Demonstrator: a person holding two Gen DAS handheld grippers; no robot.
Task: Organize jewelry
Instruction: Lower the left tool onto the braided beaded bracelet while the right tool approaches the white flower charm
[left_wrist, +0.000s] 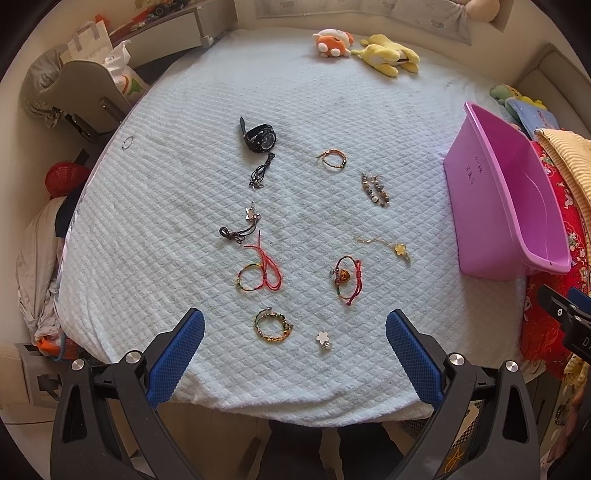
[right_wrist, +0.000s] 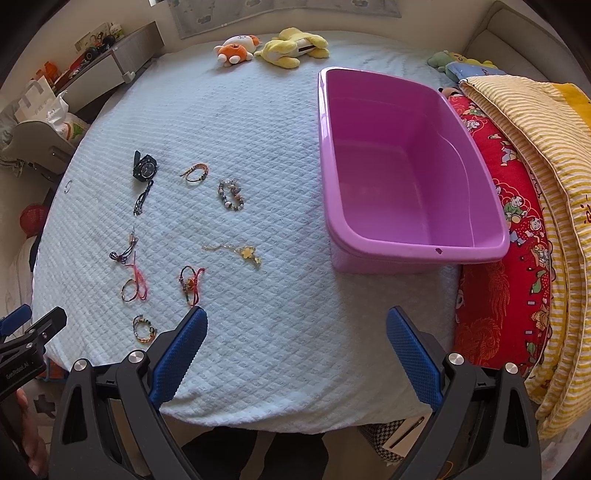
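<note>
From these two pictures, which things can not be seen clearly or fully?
- White flower charm: hidden in the right wrist view behind the right gripper finger.
- Writing on the purple bin wall: too small to read in the left wrist view.
- Thin ring at the bedspread's left edge: too small to identify in either view.
- Bin's outer far side: hidden by its own walls.
</note>
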